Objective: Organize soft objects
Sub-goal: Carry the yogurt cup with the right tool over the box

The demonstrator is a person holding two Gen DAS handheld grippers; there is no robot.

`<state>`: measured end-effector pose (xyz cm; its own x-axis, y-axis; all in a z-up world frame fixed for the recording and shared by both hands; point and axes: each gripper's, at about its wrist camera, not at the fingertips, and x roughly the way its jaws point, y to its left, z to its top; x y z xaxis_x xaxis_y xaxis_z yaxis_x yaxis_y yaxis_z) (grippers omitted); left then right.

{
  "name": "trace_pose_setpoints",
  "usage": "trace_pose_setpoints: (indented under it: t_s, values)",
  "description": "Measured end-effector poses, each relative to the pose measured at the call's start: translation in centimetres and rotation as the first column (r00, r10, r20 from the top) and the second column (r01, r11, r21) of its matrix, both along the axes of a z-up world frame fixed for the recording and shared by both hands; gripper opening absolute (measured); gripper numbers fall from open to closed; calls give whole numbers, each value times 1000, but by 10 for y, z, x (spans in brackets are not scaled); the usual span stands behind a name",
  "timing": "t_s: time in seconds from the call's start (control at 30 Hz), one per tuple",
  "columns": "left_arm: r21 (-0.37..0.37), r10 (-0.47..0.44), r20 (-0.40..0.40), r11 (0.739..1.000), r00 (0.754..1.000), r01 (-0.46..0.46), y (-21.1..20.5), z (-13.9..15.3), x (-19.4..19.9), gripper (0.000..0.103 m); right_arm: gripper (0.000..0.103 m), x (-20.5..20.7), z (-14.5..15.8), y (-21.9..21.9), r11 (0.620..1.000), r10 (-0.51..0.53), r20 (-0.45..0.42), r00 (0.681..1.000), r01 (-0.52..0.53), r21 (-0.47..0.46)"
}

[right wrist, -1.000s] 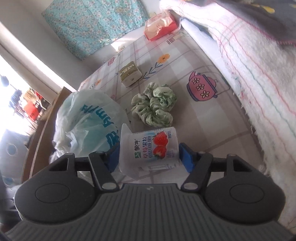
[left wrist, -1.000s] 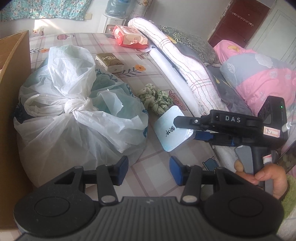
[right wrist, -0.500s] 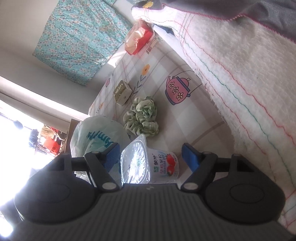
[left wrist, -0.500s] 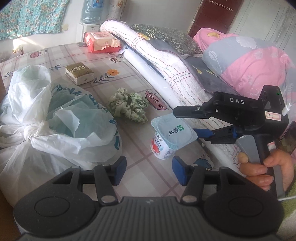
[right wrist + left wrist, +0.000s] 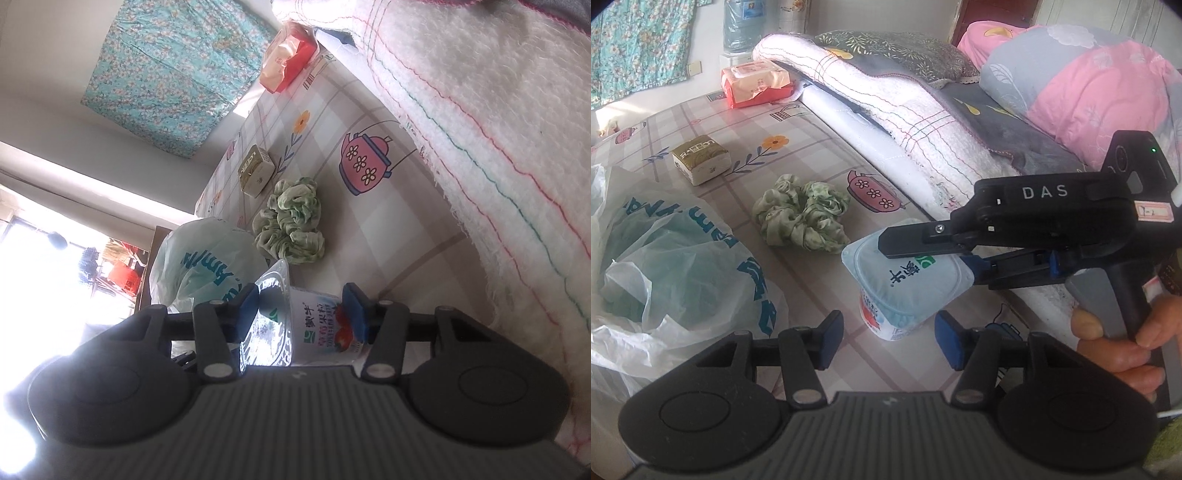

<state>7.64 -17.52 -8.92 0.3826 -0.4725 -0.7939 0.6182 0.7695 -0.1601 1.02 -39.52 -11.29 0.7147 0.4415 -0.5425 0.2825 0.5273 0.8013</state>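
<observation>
We have the yogurt cup between the right gripper's blue pads, one pad on the foil lid end and the other on the base end, and the jaws are closing on it. In the left wrist view the cup sits on the patterned table mat, tilted, with the right gripper reaching over its lid. The left gripper hovers just before the cup with its jaws spread and nothing between them.

The risk we see is the squeeze itself: the cup is thin plastic with a foil lid, and pressing end to end could buckle the wall or burst the seal. The grip also looks off-centre, so the cup may pivot and slip out when we lift. The left gripper is near enough to knock it.

Compared with a second ago, the cup has turned from lying face-on in the right jaws to sideways, and the jaws widened before narrowing again. The left gripper has swung away from the knotted plastic bag toward the cup, and the green scrunchie has stayed put.
</observation>
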Motion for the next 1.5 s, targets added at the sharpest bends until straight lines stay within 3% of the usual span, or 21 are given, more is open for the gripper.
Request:
trace_pose_setpoints:
  t_s: [0.4,0.57,0.87,1.07,1.27,1.37,1.5]
  values:
    - [23,15,0,1000,1000,-15,-11,-3,1,55,43,-6,1,4,997,40,20,999,-41,64]
    - [3,25,23,1000,999,-25,-4,10,-5,55,43,-10,17,14,998,56,23,998,-56,13]
    - [-78,65,102,995,993,-57,31,53,-27,54,43,-17,69,45,995,91,78,993,-88,-44]
    - [-120,140,174,986,975,-120,75,87,-46,54,45,-4,113,87,980,187,124,974,-177,-88]
    - [-148,306,226,949,925,-278,142,122,-54,54,45,45,154,160,929,366,158,917,-349,-124]
    - [-163,406,237,912,883,-376,181,139,-56,54,46,74,169,203,880,473,174,864,-453,-140]
    - [-173,527,217,849,822,-499,236,153,-54,54,47,115,182,272,786,618,160,770,-597,-162]
